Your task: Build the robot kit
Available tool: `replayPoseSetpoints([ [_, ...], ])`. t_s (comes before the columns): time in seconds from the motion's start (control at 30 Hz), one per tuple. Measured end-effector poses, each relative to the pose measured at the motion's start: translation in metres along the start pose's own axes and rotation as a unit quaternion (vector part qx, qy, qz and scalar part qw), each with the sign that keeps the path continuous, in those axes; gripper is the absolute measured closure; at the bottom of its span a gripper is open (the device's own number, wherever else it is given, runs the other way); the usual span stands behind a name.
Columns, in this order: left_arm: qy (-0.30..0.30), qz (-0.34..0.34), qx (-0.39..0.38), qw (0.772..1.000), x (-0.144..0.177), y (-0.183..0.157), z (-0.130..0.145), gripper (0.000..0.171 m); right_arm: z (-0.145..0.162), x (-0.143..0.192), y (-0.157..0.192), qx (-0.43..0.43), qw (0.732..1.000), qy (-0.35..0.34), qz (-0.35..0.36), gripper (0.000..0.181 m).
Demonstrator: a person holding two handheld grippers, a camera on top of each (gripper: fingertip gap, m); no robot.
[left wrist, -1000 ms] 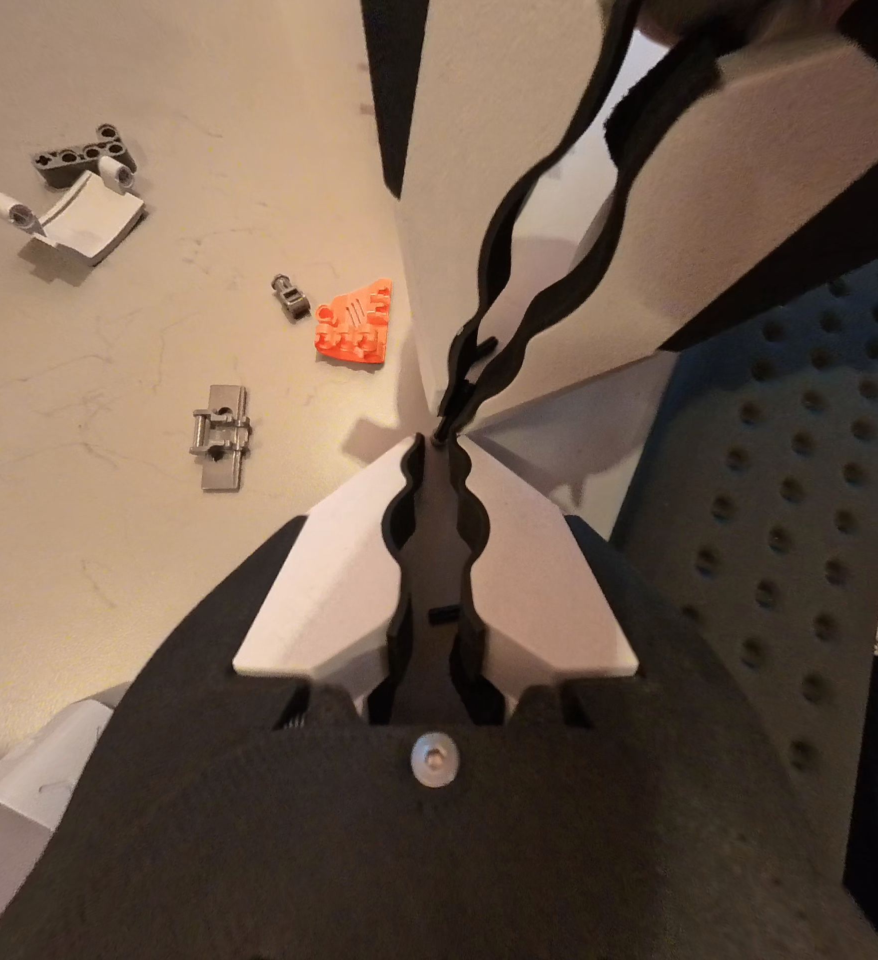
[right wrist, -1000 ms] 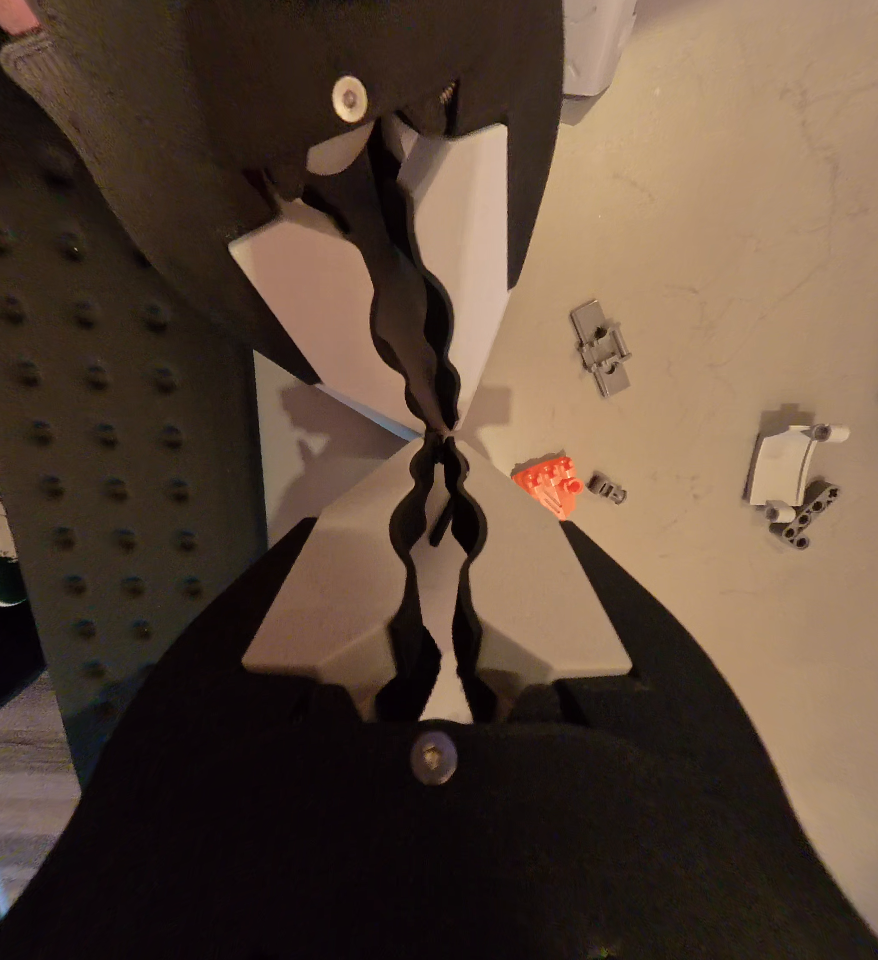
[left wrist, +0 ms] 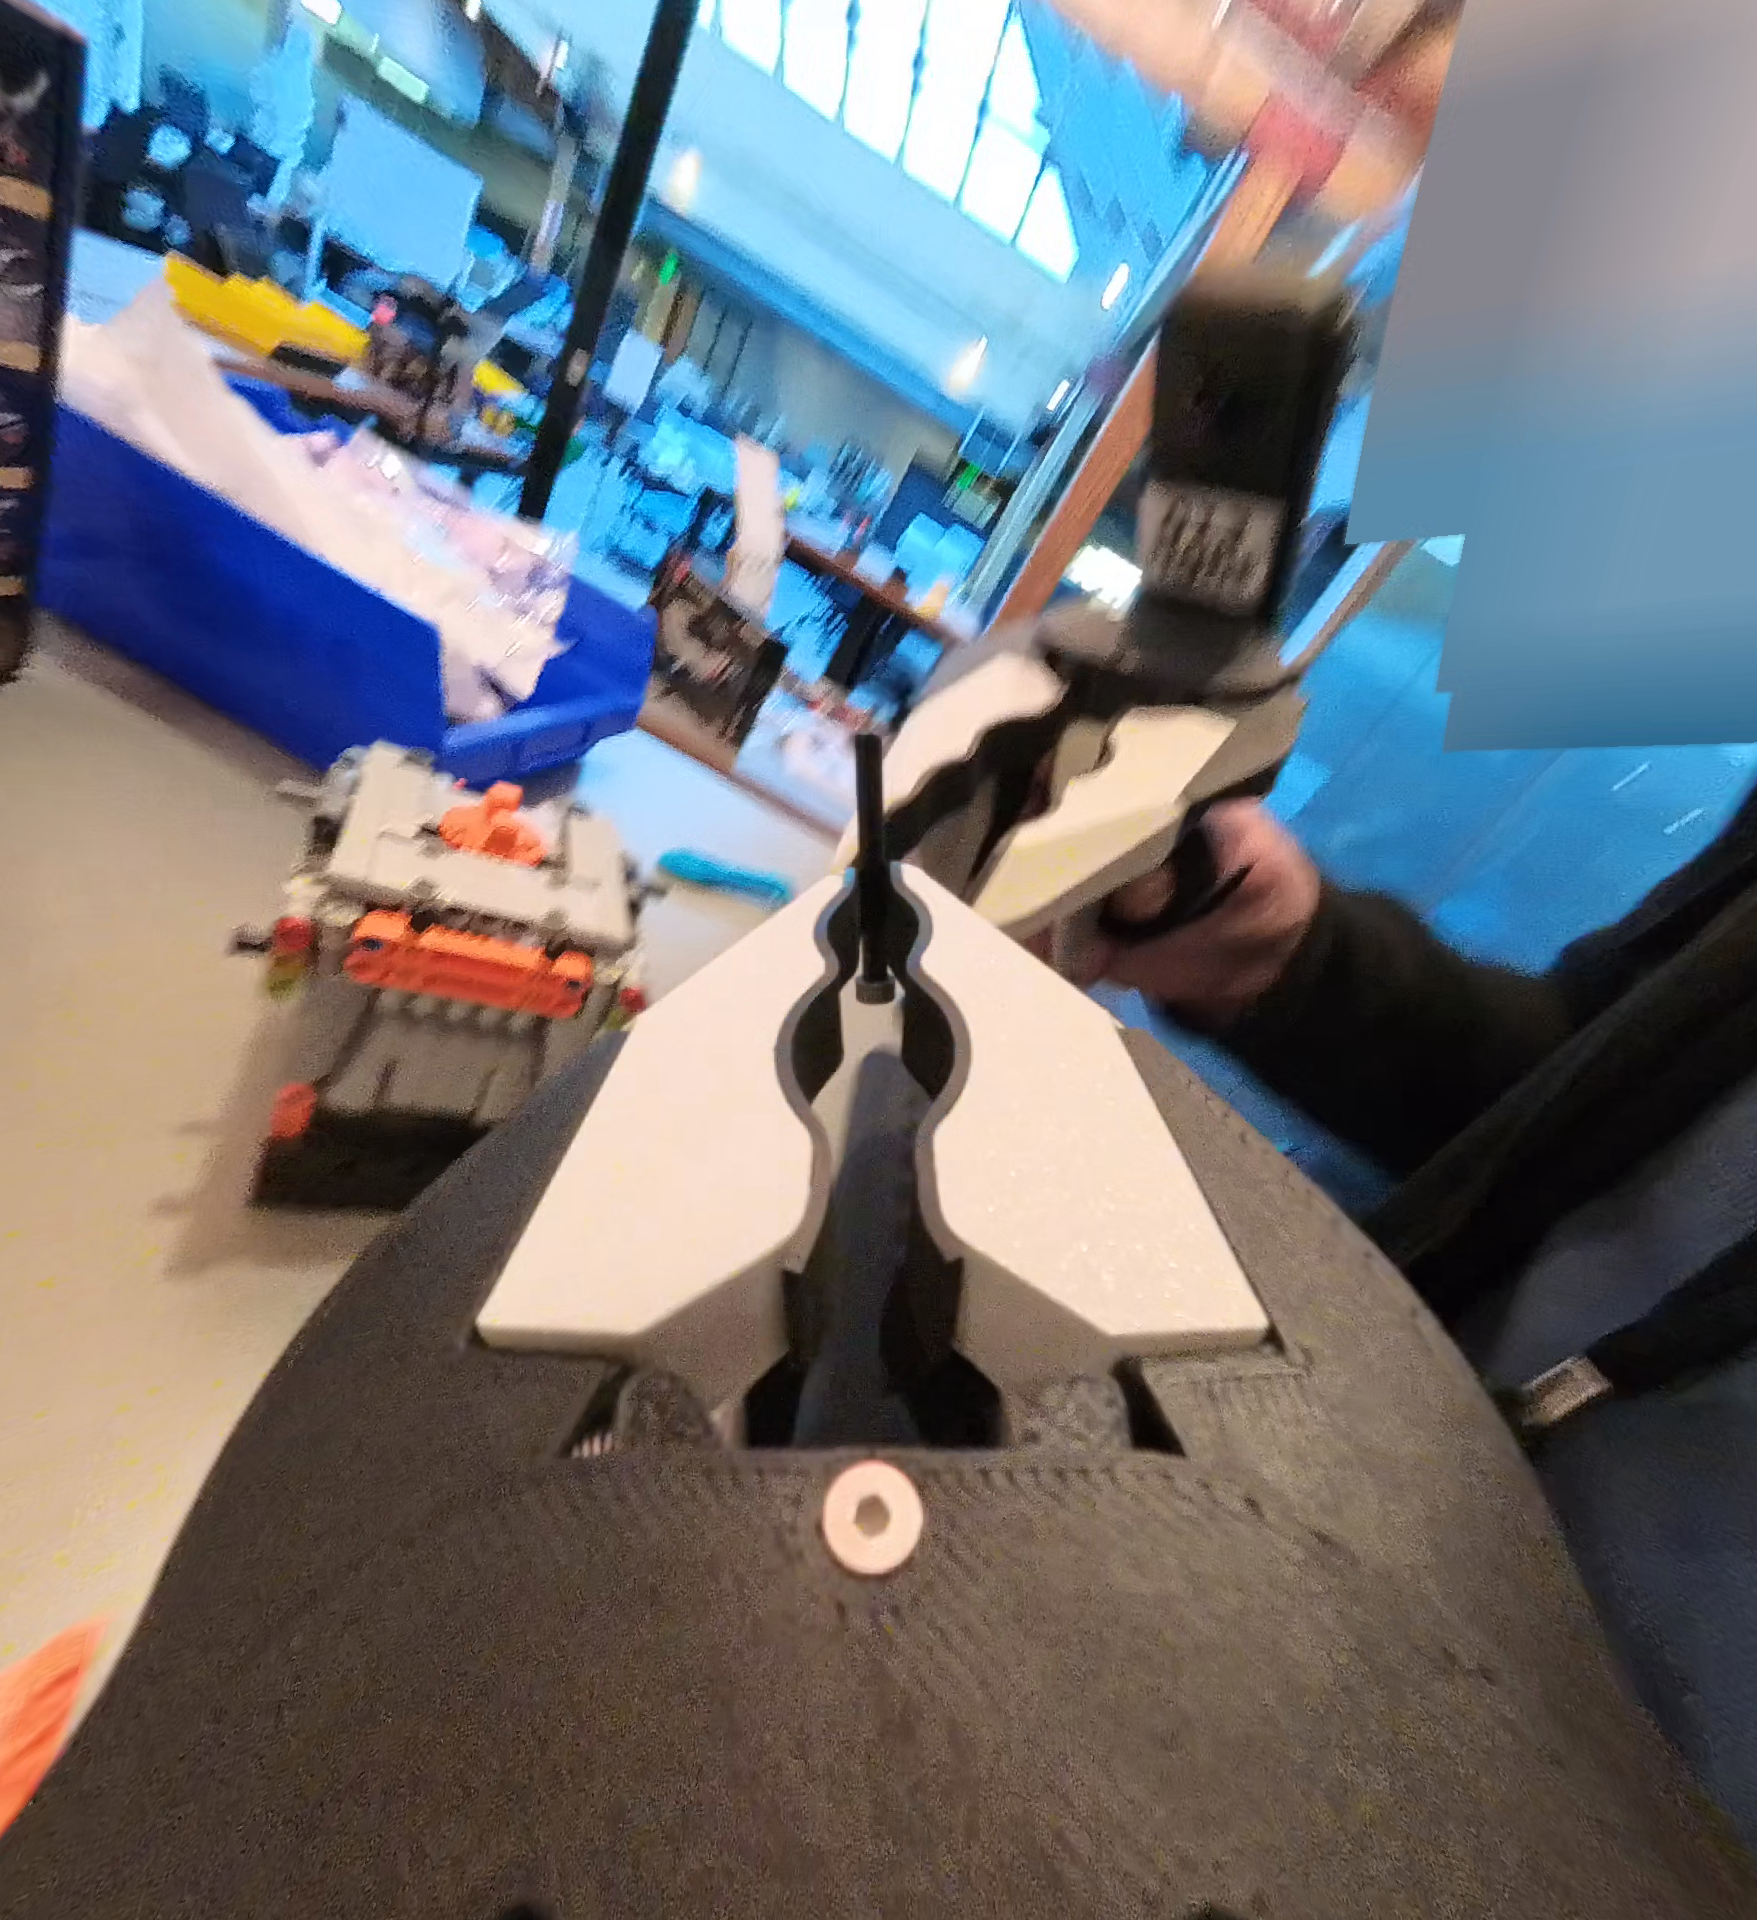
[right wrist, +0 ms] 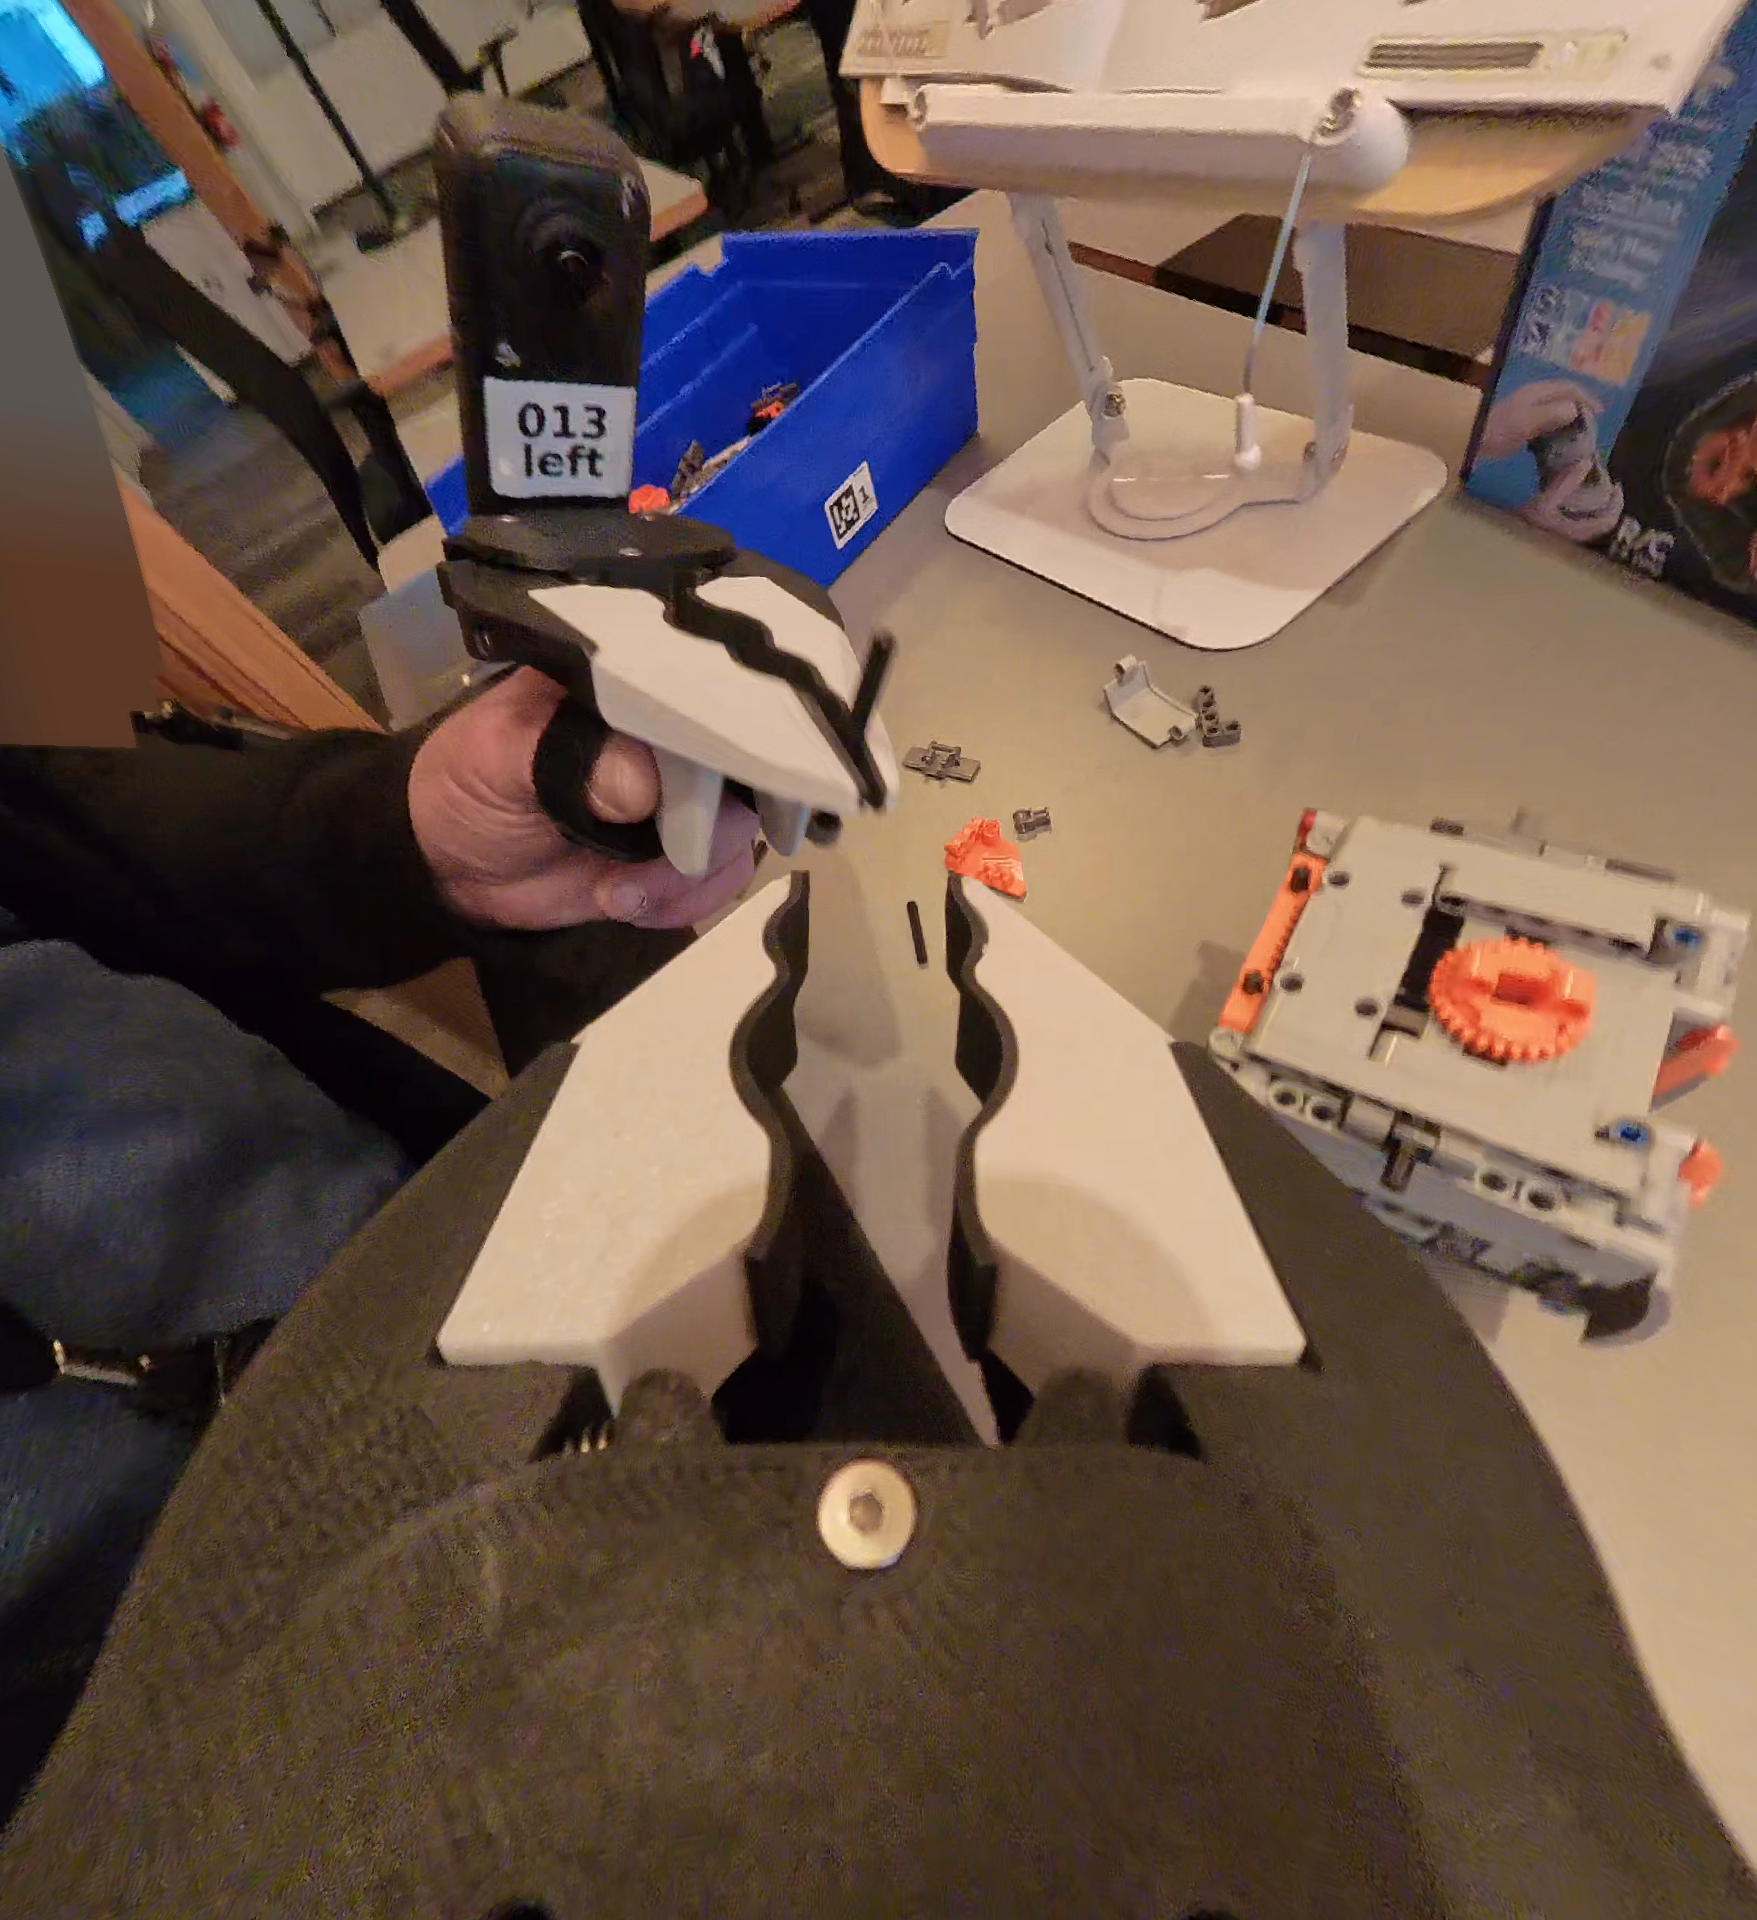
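Left tool (left wrist: 872, 894) pinched on black axle (left wrist: 868, 831); right tool (right wrist: 876, 904) spread above desk (right wrist: 1113, 935), short pin (right wrist: 913, 932) between its tips.

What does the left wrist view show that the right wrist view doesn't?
Only the left wrist view: the blue-draped table and black pole far off. Only the right wrist view: the blue bin, white stand, printed box and loose small parts. Both share: the grey-and-orange brick model, the left gripper shut on a thin black rod, and the open right gripper.
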State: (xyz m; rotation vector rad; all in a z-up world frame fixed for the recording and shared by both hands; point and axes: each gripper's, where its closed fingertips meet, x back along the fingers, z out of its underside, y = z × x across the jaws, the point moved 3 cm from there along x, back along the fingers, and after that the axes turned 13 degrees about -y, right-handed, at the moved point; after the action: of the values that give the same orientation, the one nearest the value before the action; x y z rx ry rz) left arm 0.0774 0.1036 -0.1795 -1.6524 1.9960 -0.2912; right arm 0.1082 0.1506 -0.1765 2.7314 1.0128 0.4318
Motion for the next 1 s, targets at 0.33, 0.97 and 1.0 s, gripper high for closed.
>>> replayPoseSetpoints([
  [0.33,-0.134,0.06,0.137,0.98,-0.029,-0.007,-0.008,0.171,-0.011,0.002,0.004,-0.023,0.995,-0.094,0.009,0.176],
  [0.97,0.067,0.028,0.037,0.997,-0.011,0.003,0.007,0.17,0.011,0.003,-0.008,0.274,0.945,0.178,0.007,0.177],
  [1.0,0.074,0.024,0.029,0.997,-0.01,0.004,0.009,0.17,0.012,0.003,-0.008,0.278,0.943,0.18,0.004,0.177],
])
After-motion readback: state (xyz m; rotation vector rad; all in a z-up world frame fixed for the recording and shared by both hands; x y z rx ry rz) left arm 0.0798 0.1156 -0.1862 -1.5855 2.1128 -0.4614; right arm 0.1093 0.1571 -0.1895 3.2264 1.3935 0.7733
